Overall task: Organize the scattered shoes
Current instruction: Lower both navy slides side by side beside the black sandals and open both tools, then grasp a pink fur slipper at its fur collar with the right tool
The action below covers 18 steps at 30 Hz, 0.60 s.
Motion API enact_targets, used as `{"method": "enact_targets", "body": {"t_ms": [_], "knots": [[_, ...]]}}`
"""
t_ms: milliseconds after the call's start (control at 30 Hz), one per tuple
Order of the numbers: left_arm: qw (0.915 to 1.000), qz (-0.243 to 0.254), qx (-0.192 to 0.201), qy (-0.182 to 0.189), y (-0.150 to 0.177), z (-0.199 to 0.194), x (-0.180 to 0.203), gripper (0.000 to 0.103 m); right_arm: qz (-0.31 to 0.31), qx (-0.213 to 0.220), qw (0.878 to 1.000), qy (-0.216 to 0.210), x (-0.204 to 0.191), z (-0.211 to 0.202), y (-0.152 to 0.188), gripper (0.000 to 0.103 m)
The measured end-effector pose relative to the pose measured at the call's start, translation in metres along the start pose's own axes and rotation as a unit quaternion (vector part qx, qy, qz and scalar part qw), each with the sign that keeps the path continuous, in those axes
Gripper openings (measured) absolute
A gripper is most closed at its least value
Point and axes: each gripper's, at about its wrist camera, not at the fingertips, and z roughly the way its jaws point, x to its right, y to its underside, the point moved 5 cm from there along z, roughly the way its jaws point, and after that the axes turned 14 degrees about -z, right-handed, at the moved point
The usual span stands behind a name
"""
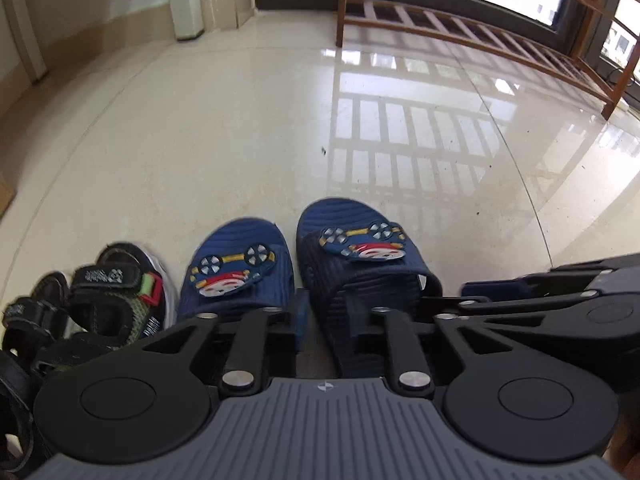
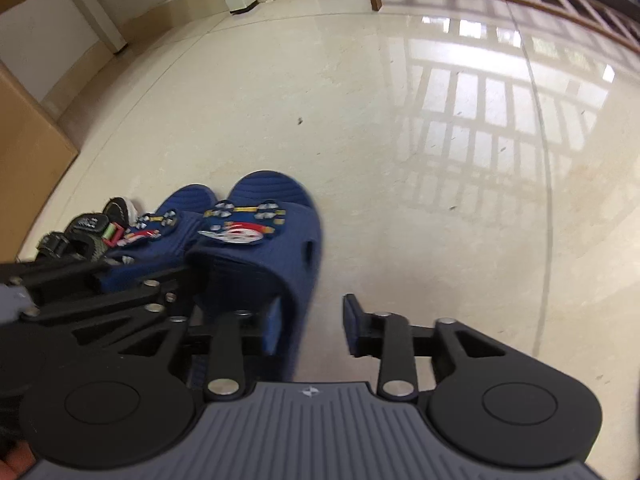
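Down on the glossy tile floor (image 1: 240, 128), both blue car-patch slippers (image 1: 360, 264) sit paired beside the black sandals (image 1: 112, 296). Left gripper (image 1: 324, 316) and right gripper (image 2: 308, 326) both parted, released, nothing pinched. Careful: pads close by, a careless pull-back nudges the row crooked.

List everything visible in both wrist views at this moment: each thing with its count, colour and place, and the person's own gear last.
slippers: two, navy blue with cartoon car patches, side by side on the floor, toes pointing away.
sandals: at least two, black with green trim, left of the slippers.
wooden rack: one, brown slats, far side by the window.
cardboard box: one, tan, left edge of the right wrist view.
floor: glossy cream tiles.
left tongs: black with blue pads, open, astride the gap between the slippers.
right tongs: black with blue pads, open around the right slipper's outer edge.
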Motion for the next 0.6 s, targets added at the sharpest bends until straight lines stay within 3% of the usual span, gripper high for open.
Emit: {"method": "enact_targets", "body": {"t_ms": [233, 367, 600], "knots": [[0.9999, -0.005, -0.004, -0.009, 0.013, -0.029, 0.005, 0.055, 0.033, 0.011, 0.999, -0.006, 0.027, -0.045, 0.016, 0.048], [1.0000, -0.006, 0.003, -0.004, 0.019, -0.051, 0.013, 0.056, 0.045, 0.025, 0.999, -0.001, 0.038, -0.083, 0.032, 0.059], [0.9996, 0.001, 0.007, 0.027, 0.040, -0.098, 0.040, 0.058, 0.065, 0.033, 0.997, 0.015, 0.054, -0.155, 0.072, 0.061]]}}
